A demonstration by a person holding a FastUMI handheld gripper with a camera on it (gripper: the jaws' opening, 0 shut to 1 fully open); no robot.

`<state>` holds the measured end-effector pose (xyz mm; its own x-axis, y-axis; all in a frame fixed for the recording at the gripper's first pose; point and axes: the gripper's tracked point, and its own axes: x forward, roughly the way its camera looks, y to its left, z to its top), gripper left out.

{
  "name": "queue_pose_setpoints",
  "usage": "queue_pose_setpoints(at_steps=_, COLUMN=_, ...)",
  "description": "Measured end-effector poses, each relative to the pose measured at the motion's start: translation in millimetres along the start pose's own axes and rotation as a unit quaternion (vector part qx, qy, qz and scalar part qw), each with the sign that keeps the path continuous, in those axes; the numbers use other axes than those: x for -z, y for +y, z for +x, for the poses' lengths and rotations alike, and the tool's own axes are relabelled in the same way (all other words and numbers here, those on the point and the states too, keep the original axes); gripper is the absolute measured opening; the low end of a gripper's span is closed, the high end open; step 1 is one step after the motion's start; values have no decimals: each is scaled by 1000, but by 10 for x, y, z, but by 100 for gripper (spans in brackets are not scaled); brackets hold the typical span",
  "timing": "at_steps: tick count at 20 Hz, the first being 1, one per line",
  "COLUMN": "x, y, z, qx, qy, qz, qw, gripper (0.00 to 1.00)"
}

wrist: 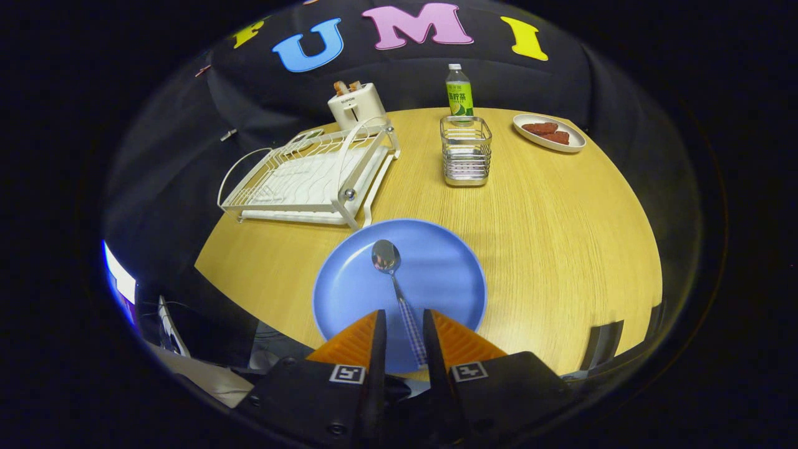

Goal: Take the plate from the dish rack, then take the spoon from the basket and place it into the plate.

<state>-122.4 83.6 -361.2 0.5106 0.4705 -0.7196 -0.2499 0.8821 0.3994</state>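
A blue plate (436, 280) lies flat on the wooden table, just ahead of my fingers. A metal spoon (388, 259) rests in it, bowl pointing away from me. Its patterned handle runs back into the gap between my fingers, close to the right one. My gripper (404, 317) hovers over the plate's near rim and is open; a clear gap shows on the left of the handle, so the fingers are not pressing on it. The white wire dish rack (305, 178) stands beyond the plate to the left, with no dishes in it. The metal wire basket (466, 153) stands beyond the plate, holding nothing I can see.
A white toaster (357, 105) stands behind the rack. A green-labelled bottle (459, 92) stands behind the basket. An oval white dish (550, 133) with red-brown pieces sits to the right of the basket. The table's rounded edge runs close on my left and right.
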Motion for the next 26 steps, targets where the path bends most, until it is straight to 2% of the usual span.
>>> queue_pose_setpoints(at_steps=1, x=-7, y=-15, z=1, qx=7, qy=-2, qz=-5, qw=1000, gripper=39)
queue_pose_setpoints(at_steps=6, x=-108, y=13, z=4, qx=14, qy=-13, qz=-21, qw=1000, gripper=92)
queue_pose_setpoints(at_steps=7, x=-115, y=29, z=-9, qx=14, qy=-13, qz=-23, qw=1000, gripper=96)
queue_pose_setpoints(at_steps=9, x=-192, y=25, z=-32, qx=18, qy=-20, qz=-26, qw=999, gripper=100)
queue_pose_setpoints(at_steps=11, x=-355, y=6, z=-108, qx=28, qy=-40, qz=-35, qw=998, gripper=99)
queue_pose_setpoints(at_steps=16, x=-1044, y=-95, z=-419, qx=62, qy=-121, qz=-53, qw=989, gripper=99)
queue_pose_setpoints(at_steps=22, x=-2043, y=-131, z=-1096, qx=95, qy=-242, qz=-79, qw=962, gripper=99)
queue_pose_setpoints(at_steps=26, x=-2424, y=-120, z=-1455, qx=110, qy=-294, qz=-91, qw=945, gripper=100)
